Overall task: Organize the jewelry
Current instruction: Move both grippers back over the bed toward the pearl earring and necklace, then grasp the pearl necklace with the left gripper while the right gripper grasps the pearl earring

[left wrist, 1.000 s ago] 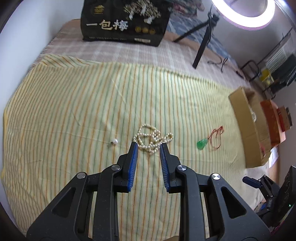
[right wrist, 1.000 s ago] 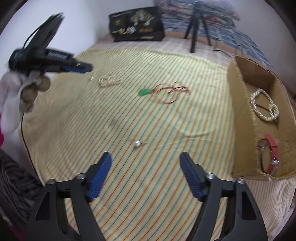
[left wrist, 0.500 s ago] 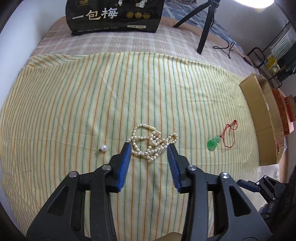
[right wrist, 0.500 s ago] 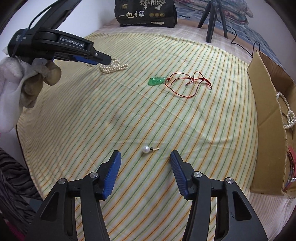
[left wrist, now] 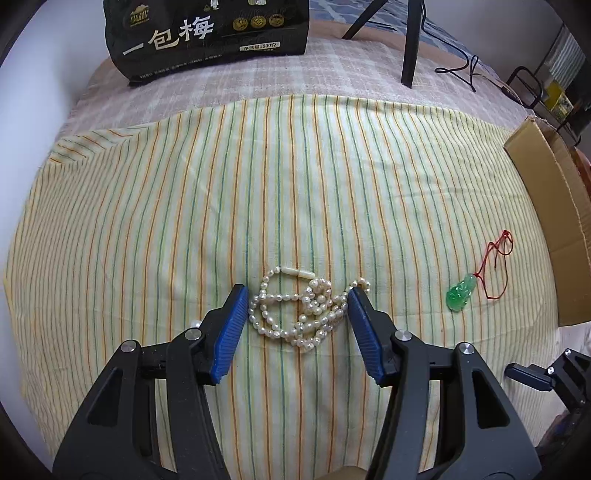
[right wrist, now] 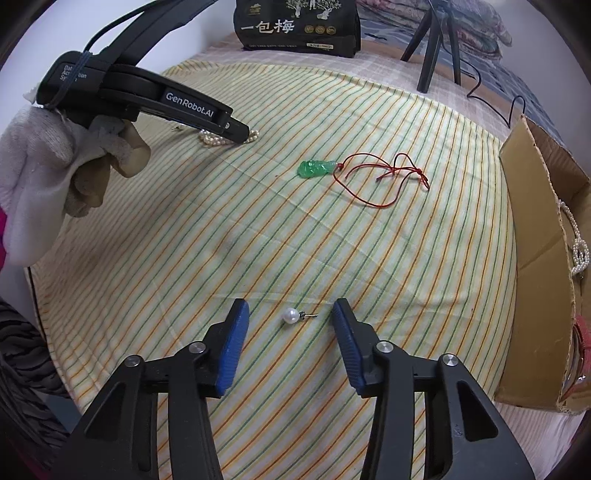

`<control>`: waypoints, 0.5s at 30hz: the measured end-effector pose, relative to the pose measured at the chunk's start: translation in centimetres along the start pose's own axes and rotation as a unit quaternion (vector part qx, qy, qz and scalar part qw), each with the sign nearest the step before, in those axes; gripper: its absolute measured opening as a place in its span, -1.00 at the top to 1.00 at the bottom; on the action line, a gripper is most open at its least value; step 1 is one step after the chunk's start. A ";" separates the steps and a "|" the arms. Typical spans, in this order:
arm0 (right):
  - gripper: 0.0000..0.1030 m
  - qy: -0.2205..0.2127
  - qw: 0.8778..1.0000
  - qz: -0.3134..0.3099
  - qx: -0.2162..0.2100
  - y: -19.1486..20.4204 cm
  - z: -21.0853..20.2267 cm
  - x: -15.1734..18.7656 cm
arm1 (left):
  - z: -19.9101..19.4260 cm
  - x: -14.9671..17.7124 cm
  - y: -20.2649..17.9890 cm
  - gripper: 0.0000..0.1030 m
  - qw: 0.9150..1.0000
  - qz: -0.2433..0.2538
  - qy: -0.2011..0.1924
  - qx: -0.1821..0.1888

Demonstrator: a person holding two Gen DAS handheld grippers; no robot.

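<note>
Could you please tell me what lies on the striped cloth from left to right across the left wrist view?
Pearl stud earring, mostly hidden behind the left gripper's finger → pearl necklace heaped between the fingers → green pendant → its red cord → cardboard box at the cloth's right edge.

From my right tool's view, my left tool (right wrist: 242,134) covers most of the pearl necklace (right wrist: 212,139); only a few beads show on either side of its tip. From my left tool's view, a small pearl (left wrist: 193,324) peeks out behind the left finger (left wrist: 228,328), the rest hidden. The black bag (left wrist: 207,33) is cut off by the top edge in both views. The cardboard box (right wrist: 535,236) runs off the right edge, and its wall hides most of what lies inside: I make out part of a bead strand (right wrist: 578,247) and something red (right wrist: 583,343), too cropped to name. My gloved hand (right wrist: 55,177) is cut by the left edge.
</note>
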State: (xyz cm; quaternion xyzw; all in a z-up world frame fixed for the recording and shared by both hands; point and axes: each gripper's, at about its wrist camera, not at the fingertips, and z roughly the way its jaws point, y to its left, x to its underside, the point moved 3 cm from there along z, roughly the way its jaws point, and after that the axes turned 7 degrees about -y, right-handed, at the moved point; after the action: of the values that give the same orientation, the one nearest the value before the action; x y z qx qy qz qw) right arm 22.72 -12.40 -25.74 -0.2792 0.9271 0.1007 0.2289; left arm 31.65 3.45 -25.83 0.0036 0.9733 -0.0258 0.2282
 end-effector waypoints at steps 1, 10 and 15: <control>0.15 0.000 1.000 -0.001 0.001 0.0 0.0 0.0 | 0.0 0.0 -0.1 -0.01 1.000 0.003 -0.002 -0.001; 0.67 0.001 1.000 -0.014 -0.004 0.7 0.1 0.0 | -0.5 -0.1 0.2 0.81 1.000 0.002 -0.009 0.004; 0.67 -0.004 1.000 -0.008 -0.009 0.7 -0.4 0.0 | -1.6 -0.1 0.6 0.89 1.000 -0.014 -0.016 0.021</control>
State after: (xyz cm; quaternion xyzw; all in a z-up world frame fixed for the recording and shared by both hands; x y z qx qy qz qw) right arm 22.15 -11.98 -25.37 -0.2881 0.9230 0.1083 0.2311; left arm 31.04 4.10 -24.37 -0.0059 0.9686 -0.0495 0.2434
